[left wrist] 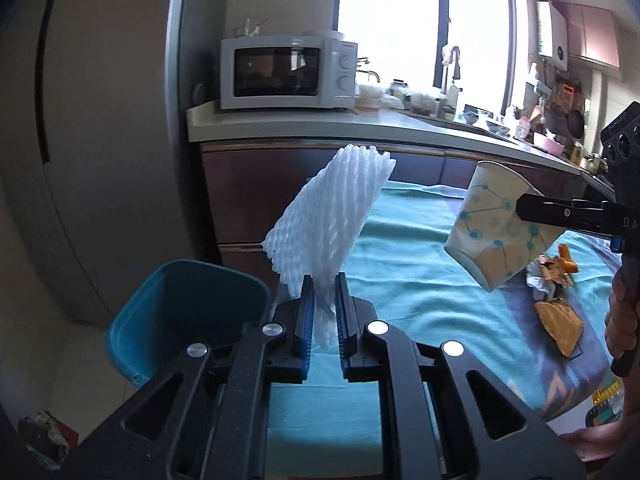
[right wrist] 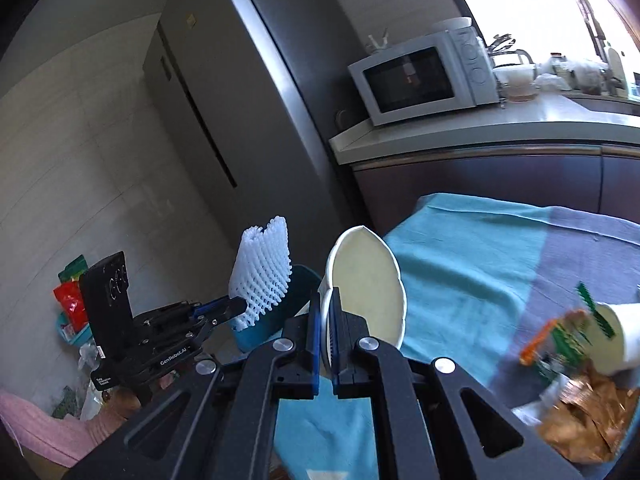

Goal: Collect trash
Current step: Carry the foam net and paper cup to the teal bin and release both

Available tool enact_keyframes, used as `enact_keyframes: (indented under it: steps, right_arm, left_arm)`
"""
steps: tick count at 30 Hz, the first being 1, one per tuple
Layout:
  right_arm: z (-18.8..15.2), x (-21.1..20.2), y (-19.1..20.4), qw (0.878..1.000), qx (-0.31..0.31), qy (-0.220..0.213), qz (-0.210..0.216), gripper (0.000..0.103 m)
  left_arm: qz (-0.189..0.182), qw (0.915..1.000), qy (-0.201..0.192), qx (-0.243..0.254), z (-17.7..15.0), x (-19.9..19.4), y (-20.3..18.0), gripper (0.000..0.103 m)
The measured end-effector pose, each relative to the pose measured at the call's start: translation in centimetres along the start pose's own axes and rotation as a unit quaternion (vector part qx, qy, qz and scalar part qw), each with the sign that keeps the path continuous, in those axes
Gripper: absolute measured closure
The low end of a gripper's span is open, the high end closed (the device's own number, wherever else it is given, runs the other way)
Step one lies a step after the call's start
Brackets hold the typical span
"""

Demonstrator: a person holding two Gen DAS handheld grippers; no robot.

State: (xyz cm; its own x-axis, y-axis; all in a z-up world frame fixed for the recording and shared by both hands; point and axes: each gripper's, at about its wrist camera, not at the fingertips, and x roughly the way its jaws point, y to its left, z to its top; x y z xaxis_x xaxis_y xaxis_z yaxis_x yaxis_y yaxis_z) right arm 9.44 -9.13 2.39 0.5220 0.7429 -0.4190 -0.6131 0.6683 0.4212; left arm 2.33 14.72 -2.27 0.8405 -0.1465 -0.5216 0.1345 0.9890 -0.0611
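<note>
My left gripper (left wrist: 323,280) is shut on a white foam fruit net (left wrist: 328,216), held upright just right of the blue trash bin (left wrist: 180,312). The net (right wrist: 262,270) and bin (right wrist: 280,312) also show in the right wrist view. My right gripper (right wrist: 325,300) is shut on the rim of a dotted paper cup (right wrist: 366,280), held in the air above the teal tablecloth (right wrist: 460,280). In the left wrist view the cup (left wrist: 496,228) hangs tilted on the right gripper's fingers (left wrist: 532,210).
More trash lies on the table: brown wrappers (left wrist: 558,320), a second paper cup (right wrist: 616,336) and crumpled foil (right wrist: 588,420). A counter (left wrist: 360,124) with a microwave (left wrist: 286,72) stands behind, a fridge (right wrist: 224,100) to the left. The bin sits on the floor off the table's left edge.
</note>
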Motion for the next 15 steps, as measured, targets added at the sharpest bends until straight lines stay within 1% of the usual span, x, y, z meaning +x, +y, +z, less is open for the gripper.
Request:
enact_keyframes:
  steps: [6, 11, 15]
  right_arm:
    - [1.7, 7.0, 3.0, 0.998, -0.027, 0.035, 0.045, 0.1]
    - [2.4, 12.0, 4.7, 0.995, -0.04, 0.068, 0.064, 0.1]
    - [2.4, 15.9, 5.2, 0.992, -0.032, 0.1, 0.072, 0.1]
  left_arm:
    - [0.061, 0.9976, 0.025, -0.022, -0.7, 0.9, 5.7, 0.092]
    - [0.094, 0.9941, 0.046, -0.03, -1.7, 2.1, 9.1, 0.092]
    - [0.112, 0.9904, 0.069, -0.04, -2.5, 3.7, 11.2, 0.092]
